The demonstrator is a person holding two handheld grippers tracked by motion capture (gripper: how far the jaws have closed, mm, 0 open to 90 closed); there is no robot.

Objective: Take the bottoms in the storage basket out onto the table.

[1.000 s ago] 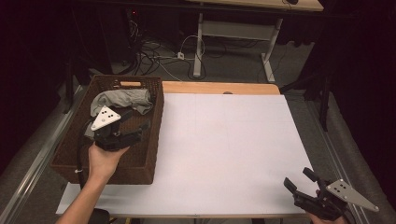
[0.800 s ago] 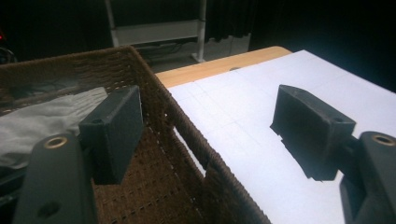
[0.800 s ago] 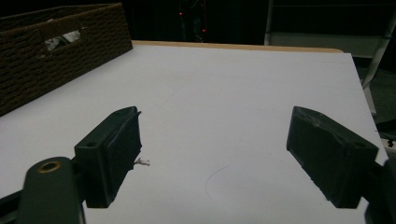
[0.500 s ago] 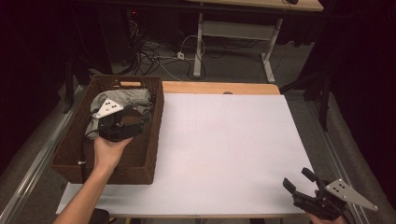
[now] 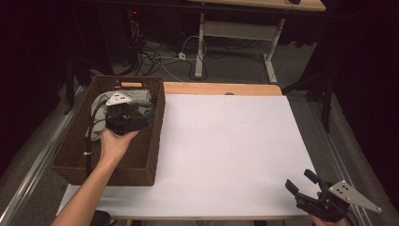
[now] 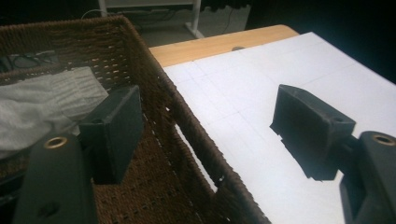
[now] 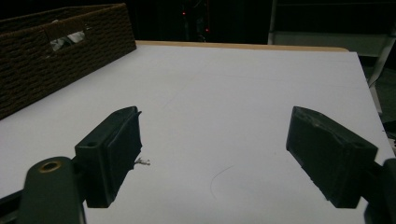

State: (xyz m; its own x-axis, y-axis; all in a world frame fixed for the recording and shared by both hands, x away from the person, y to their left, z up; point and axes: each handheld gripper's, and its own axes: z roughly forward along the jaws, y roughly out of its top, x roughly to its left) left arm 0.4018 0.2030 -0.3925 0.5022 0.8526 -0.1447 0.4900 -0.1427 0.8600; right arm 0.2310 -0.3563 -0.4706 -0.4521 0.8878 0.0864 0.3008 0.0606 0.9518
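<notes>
The left gripper (image 5: 126, 123) hangs over the brown wicker basket (image 5: 150, 155), jaws wide, holding nothing. A grey cloth (image 5: 136, 100) lies inside. The right gripper (image 5: 306, 188), jaws wide, waits over the white table (image 5: 226, 150).

I read this as a lab recording bay: dark surroundings, a work table (image 5: 226, 89) with a wooden edge under a white sheet (image 5: 226, 155), loose cables (image 5: 155, 52) on grey carpet, a white desk frame (image 5: 235, 33) behind.
</notes>
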